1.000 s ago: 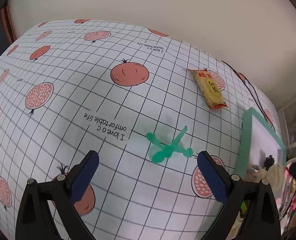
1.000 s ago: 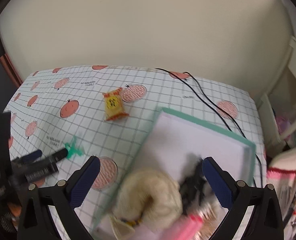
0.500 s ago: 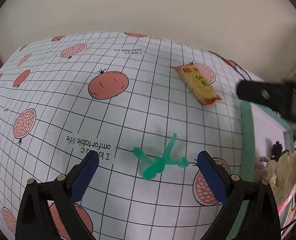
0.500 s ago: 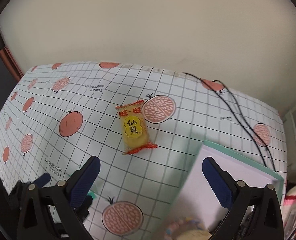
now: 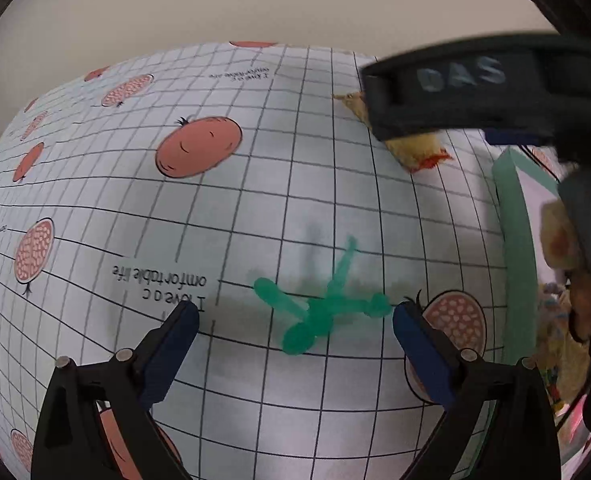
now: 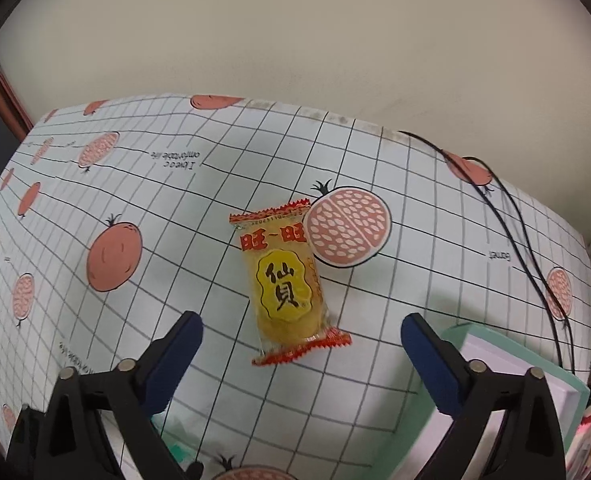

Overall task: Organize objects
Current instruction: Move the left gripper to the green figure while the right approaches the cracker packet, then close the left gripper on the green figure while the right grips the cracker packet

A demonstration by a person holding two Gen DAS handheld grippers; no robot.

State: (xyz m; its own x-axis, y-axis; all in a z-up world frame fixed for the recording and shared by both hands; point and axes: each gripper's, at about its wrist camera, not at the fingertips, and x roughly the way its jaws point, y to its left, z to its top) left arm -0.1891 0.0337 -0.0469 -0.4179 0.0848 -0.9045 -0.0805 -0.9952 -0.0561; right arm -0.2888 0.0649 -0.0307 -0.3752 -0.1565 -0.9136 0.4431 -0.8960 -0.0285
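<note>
A white grid-lined tablecloth [image 6: 395, 312] printed with orange fruits and cut pomegranates (plus small upside-down lettering) covers the table. Two thin black cables [image 6: 511, 216] trail across its far right corner, running down toward the right edge. A plain cream wall [image 6: 295, 40] stands behind.

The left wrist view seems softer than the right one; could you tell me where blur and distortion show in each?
Left wrist view: the right gripper crossing the top is smeared, the green plastic toy is soft-edged with faint shadows. Right wrist view: the yellow snack packet is sharp. Both views bend the grid tablecloth lines, fisheye-style.
</note>
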